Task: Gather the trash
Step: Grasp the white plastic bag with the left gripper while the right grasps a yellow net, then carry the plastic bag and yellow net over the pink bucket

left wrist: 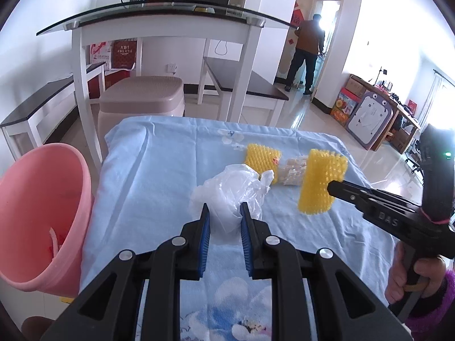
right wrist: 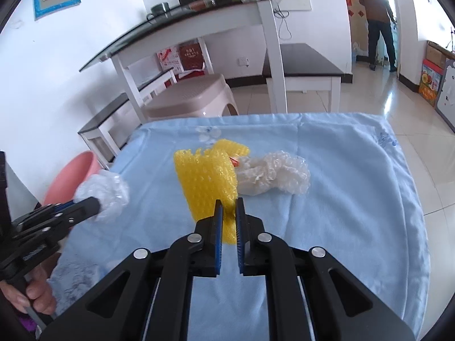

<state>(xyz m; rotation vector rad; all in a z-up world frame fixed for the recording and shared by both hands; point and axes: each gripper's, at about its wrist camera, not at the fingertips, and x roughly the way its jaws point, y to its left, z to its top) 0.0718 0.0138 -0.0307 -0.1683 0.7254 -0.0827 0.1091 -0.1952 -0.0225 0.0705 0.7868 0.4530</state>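
Note:
My left gripper (left wrist: pixel 224 213) is shut on a crumpled clear plastic bag (left wrist: pixel 227 190); in the right wrist view the bag (right wrist: pixel 105 193) hangs at the left gripper's (right wrist: pixel 96 206) tip, above the blue cloth (right wrist: pixel 341 199). A yellow foam net (right wrist: pixel 204 182) is pinched at its near edge by my right gripper (right wrist: pixel 227 207); the left wrist view shows this net (left wrist: pixel 321 182) upright at the right gripper's (left wrist: pixel 331 186) tip. On the cloth lie a second yellow net (left wrist: pixel 261 156) and a wad of white bubble wrap (right wrist: pixel 273 173). A pink bucket (left wrist: pixel 42 213) stands at the table's left edge.
The table wears a blue flowered cloth (left wrist: pixel 156 170). Beyond it stand a beige plastic stool (left wrist: pixel 142 99), a glass-topped white table (left wrist: pixel 159 17) and dark-topped benches (left wrist: pixel 244 82). A person (left wrist: pixel 308 51) stands far off at a doorway. Boxes (left wrist: pixel 347 105) line the right wall.

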